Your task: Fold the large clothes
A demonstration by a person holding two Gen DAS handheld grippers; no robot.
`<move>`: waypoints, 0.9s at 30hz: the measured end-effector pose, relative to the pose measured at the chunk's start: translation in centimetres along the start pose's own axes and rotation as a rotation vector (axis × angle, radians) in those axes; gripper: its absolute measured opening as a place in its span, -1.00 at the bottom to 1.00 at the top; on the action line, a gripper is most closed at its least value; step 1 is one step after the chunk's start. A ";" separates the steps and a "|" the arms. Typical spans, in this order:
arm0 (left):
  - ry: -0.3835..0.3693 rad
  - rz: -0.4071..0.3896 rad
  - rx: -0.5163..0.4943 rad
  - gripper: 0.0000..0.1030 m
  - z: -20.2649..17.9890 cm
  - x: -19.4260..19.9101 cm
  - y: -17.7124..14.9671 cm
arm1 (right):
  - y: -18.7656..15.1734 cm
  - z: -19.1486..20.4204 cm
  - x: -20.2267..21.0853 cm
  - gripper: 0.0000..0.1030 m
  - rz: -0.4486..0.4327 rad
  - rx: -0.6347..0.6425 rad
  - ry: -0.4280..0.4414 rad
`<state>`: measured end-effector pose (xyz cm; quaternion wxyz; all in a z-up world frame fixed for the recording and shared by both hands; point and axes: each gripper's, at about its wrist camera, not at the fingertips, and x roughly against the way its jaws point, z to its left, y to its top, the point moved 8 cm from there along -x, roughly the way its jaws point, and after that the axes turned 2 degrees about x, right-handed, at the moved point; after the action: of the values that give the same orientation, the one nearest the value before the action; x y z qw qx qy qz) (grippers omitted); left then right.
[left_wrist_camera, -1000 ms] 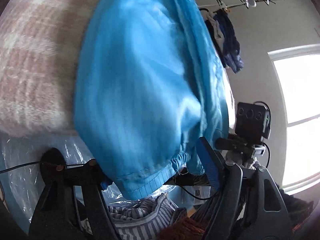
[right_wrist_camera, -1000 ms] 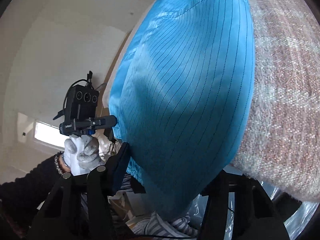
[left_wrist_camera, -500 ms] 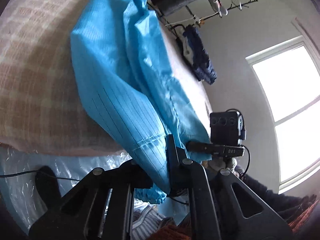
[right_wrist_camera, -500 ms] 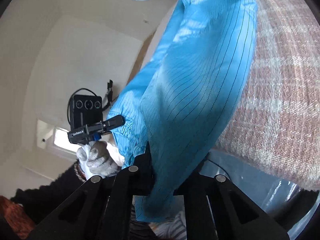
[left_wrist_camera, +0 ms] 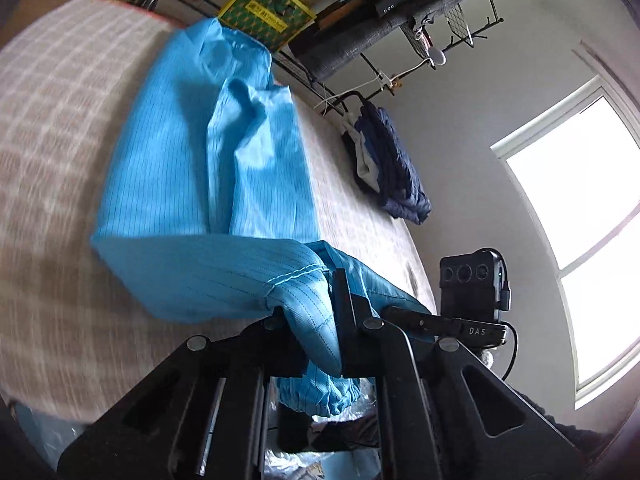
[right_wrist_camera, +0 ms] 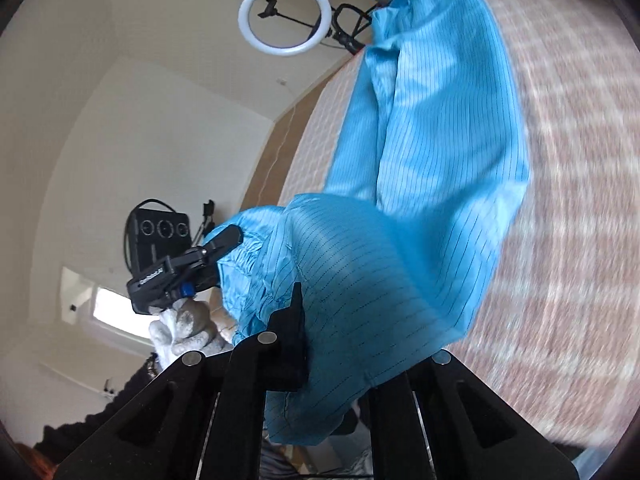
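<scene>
A bright blue pinstriped garment [left_wrist_camera: 192,168] lies lengthwise on a beige plaid blanket [left_wrist_camera: 52,120]. Its near end is raised off the blanket and curls back over itself. My left gripper [left_wrist_camera: 316,310] is shut on that raised end, with cloth bunched over its left finger. The right wrist view shows the same garment [right_wrist_camera: 440,140], and my right gripper [right_wrist_camera: 316,322] is shut on the hem, its right finger hidden under the cloth. Each view shows the other gripper beside it: the right gripper [left_wrist_camera: 404,316] and the left gripper [right_wrist_camera: 224,240], held by a white-gloved hand [right_wrist_camera: 184,330].
Behind the blanket stand a yellow box [left_wrist_camera: 266,12] and a metal rack with dark folded cloth [left_wrist_camera: 380,12]. Dark blue clothes [left_wrist_camera: 392,168] hang from it. A bright window [left_wrist_camera: 580,220] is on the right. A ring light [right_wrist_camera: 285,16] stands past the far end.
Both grippers stood open around the hanging hem, then shut on it. They have since risen, lifting the near end above the blanket, so more of the garment and room shows.
</scene>
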<state>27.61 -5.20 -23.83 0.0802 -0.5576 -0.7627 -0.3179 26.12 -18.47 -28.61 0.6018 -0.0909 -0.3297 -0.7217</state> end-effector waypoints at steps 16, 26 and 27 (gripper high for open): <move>0.093 -0.038 0.075 -0.87 6.9 -7.1 9.6 | 12.9 -6.7 -4.8 -0.87 -0.018 -0.026 -0.157; 0.141 -0.036 0.176 -0.83 12.1 -9.9 12.1 | 15.6 -10.3 -6.9 -0.78 -0.008 -0.122 -0.181; 0.146 -0.032 0.189 -0.67 12.4 -10.1 12.3 | 15.8 -10.4 -6.8 -0.78 -0.009 -0.139 -0.166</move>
<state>45.28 -3.93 -33.50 0.1825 -0.5105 -0.7902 -0.2858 45.30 -19.96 -34.43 0.5615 -0.1903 -0.3282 -0.7354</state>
